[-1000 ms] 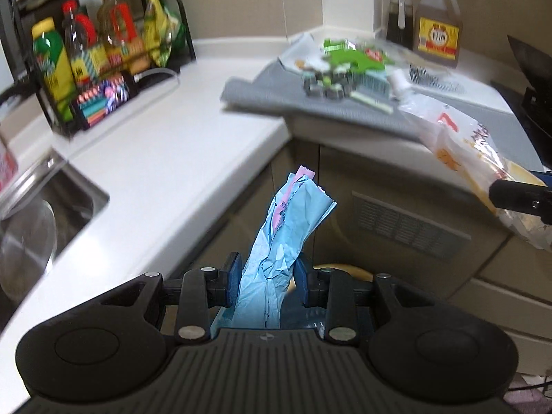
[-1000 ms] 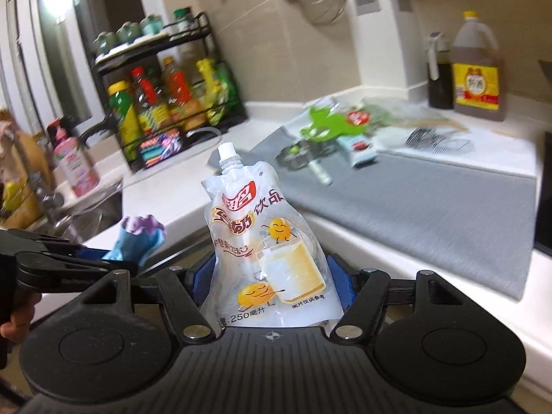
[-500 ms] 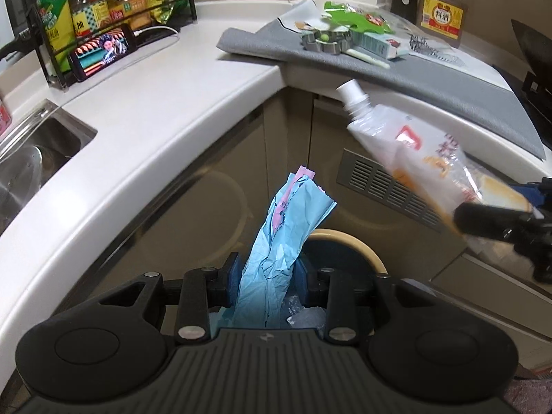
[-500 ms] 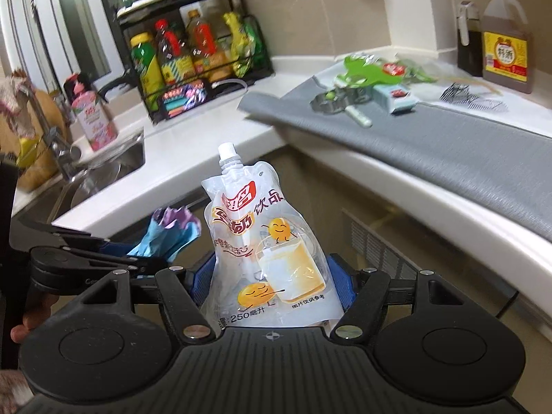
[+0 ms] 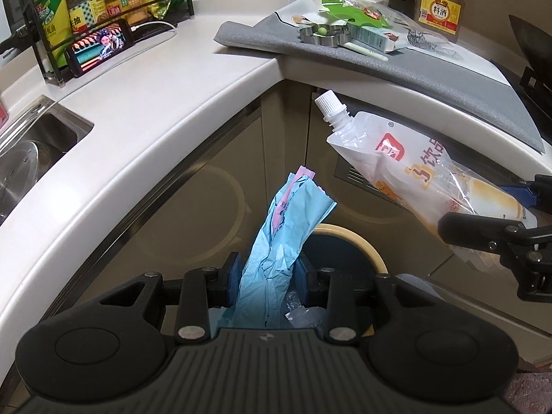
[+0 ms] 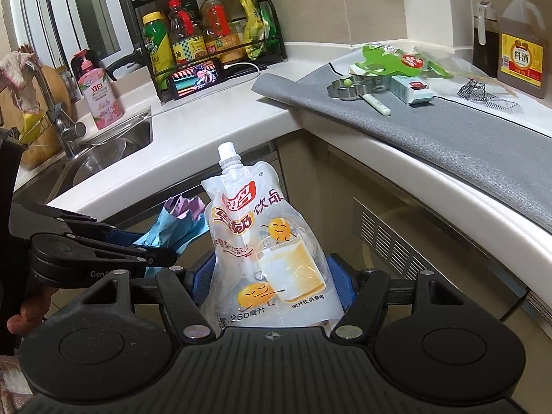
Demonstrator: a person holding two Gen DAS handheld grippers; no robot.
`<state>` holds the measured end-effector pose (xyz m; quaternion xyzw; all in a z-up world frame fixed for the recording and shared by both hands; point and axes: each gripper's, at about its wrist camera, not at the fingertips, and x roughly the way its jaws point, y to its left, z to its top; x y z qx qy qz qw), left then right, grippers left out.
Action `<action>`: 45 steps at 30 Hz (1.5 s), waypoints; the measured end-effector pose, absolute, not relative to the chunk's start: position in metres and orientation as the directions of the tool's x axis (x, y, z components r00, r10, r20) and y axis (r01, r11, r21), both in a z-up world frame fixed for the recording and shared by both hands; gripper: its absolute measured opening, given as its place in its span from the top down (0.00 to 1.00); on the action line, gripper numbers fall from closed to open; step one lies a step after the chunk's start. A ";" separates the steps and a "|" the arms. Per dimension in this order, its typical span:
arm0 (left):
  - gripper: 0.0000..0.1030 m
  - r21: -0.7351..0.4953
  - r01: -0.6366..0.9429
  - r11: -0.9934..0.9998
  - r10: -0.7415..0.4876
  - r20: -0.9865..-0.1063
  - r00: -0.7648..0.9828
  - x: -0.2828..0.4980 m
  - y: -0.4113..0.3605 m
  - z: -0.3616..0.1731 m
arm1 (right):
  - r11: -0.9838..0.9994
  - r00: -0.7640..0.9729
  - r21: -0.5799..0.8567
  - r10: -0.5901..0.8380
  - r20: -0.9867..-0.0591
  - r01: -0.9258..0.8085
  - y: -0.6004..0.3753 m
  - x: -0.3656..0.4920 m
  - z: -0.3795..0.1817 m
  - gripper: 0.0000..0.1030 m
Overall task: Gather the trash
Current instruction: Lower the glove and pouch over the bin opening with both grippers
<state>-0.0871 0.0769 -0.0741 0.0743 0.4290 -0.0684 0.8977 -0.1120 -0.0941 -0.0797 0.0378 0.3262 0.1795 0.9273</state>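
Trash | left tongs (image 5: pixel 267 272) clamp blue paper (image 5: pixel 279 238) | right tongs (image 6: pixel 272 281) clamp drink pouch (image 6: pixel 262 241)

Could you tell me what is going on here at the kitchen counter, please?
A person is clearing trash with a handheld gripper in each hand. The left gripper is clamped on crumpled blue paper, held over a round bin on the floor. The right gripper is closed on an empty drink pouch beside it. More litter, including a green wrapper and a small carton, lies on the grey mat on the counter.
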 end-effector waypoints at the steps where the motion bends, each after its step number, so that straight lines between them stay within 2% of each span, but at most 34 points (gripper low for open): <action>1: 0.65 0.075 0.186 0.980 -0.059 -0.780 0.623 -0.088 0.077 -0.074 | 0.933 0.723 0.187 0.358 -0.591 -0.309 -0.094 -0.112 -0.080 0.31; 45: 0.64 0.085 0.196 0.977 -0.053 -0.790 0.611 -0.088 0.075 -0.081 | 0.931 0.701 0.205 0.363 -0.614 -0.302 -0.097 -0.107 -0.089 0.31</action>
